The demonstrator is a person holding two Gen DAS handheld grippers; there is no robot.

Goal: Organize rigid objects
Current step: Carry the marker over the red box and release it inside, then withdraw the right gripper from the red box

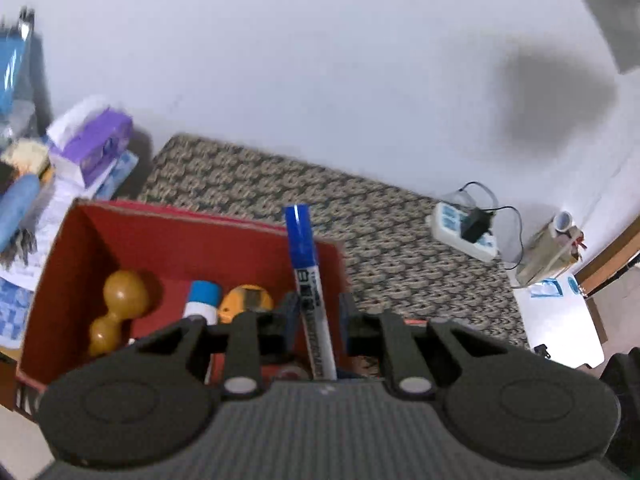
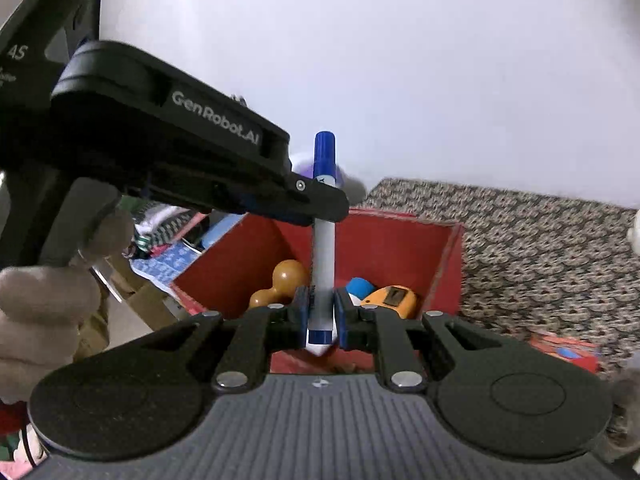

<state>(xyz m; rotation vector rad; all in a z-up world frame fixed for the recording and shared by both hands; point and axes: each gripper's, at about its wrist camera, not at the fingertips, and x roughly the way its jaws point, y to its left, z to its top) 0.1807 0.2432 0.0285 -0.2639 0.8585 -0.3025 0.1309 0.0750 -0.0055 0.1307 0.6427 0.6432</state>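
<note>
A white marker with a blue cap (image 2: 324, 248) stands upright above a red box (image 2: 376, 240). My right gripper (image 2: 320, 316) is shut on its lower end. My left gripper (image 2: 320, 204) reaches in from the left around its upper part, just below the cap. In the left wrist view the marker (image 1: 310, 280) runs between my left gripper's (image 1: 318, 312) fingers, which stand a little apart from it. The red box (image 1: 192, 240) holds a wooden gourd-shaped piece (image 1: 120, 304), a white tube with a blue band (image 1: 202, 300) and an orange tape measure (image 1: 246, 302).
The box sits on a patterned brown mat (image 1: 384, 236). A tissue pack (image 1: 94, 142) and clutter lie to the left. A white power strip (image 1: 464, 228) with a plug and a small carton (image 1: 548, 252) lie on the right by the wall.
</note>
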